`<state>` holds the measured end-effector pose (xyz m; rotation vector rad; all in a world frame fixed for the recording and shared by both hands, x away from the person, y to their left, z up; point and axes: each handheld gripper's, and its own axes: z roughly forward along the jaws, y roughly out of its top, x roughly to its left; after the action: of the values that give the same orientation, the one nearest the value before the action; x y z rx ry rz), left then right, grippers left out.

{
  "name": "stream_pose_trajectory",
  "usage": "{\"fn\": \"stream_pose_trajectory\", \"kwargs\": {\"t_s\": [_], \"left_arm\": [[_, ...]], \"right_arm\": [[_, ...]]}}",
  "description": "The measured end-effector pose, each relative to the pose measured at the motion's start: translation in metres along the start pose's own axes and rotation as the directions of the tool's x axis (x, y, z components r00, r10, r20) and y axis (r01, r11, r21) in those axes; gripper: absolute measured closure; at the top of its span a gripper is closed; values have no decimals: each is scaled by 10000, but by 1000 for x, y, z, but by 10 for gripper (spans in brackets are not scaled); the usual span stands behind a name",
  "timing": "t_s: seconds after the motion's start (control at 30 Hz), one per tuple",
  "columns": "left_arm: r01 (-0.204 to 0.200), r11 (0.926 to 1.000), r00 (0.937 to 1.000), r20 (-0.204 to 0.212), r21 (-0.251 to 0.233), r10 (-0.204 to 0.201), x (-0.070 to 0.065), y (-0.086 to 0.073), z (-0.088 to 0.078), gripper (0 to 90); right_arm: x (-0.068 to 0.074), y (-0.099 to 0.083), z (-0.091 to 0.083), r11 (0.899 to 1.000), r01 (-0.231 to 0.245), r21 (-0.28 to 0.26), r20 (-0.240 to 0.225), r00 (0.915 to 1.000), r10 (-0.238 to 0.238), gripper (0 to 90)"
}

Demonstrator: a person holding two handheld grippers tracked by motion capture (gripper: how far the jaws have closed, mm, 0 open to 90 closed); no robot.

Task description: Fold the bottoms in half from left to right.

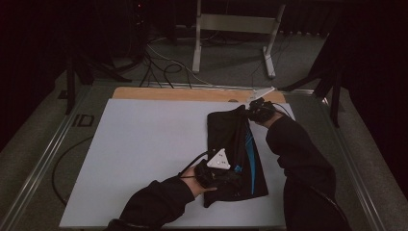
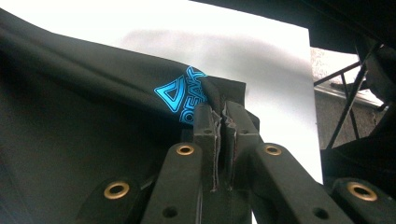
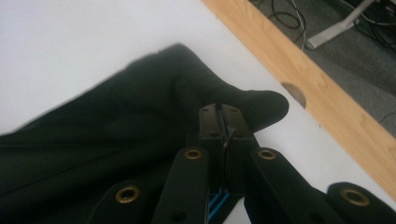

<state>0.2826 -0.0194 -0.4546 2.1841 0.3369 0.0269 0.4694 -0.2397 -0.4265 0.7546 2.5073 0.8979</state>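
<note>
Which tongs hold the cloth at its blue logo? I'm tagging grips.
The left tongs: they pinch the black cloth beside the blue logo.

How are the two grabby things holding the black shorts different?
The left gripper pinches the black shorts at the near end, by the blue logo; the right gripper pinches the far end, near the wooden table edge. Both are shut on the fabric.

Left gripper point(image 1: 230, 174) near, right gripper point(image 1: 251, 111) far; both jaws pinched together on cloth
</note>
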Motion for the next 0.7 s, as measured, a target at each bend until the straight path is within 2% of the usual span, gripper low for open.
{"fn": "stream_pose_trajectory", "kwargs": {"t_s": [0.1,0.2,0.23,0.27,0.3,0.37,0.47,0.5,0.6,0.63,0.7], "left_arm": [[76,9999,9999,69,100,-77,2,-2,7,849],[170,9997,9998,98,162,-172,4,-4,13,849],[231,9996,9997,114,154,-232,4,-4,14,849],[290,9994,9994,166,179,-293,5,-4,16,849],[292,9994,9994,179,189,-295,5,-5,18,849],[327,9992,9993,191,227,-331,5,-5,22,848],[318,9991,9992,227,279,-325,5,-4,28,847],[274,9992,9995,171,287,-279,5,-4,30,847],[330,9990,9994,25,293,-331,4,-5,34,844],[378,9988,9993,71,323,-381,4,-5,36,840],[403,9984,9989,208,400,-412,4,-7,39,835]], "right_arm": [[-2,-9,3,9998,-198,54,41,9998,198,894],[-4,-14,4,9998,-205,86,86,9998,204,893],[-4,-16,5,9987,-515,-3,184,9985,515,893],[-5,-17,6,9994,-331,30,187,9993,331,893],[-4,-18,6,9983,-575,-14,221,9981,575,893],[-5,-19,8,9991,-410,49,258,9988,408,893],[-3,-20,11,9981,-620,60,336,9975,618,892],[-4,-21,12,9989,-464,73,336,9984,461,892],[-3,-22,14,9979,-643,27,391,9972,642,890],[-4,-24,15,9986,-534,64,375,9979,532,890],[-3,-25,15,9981,-617,48,390,9973,614,880]]}}
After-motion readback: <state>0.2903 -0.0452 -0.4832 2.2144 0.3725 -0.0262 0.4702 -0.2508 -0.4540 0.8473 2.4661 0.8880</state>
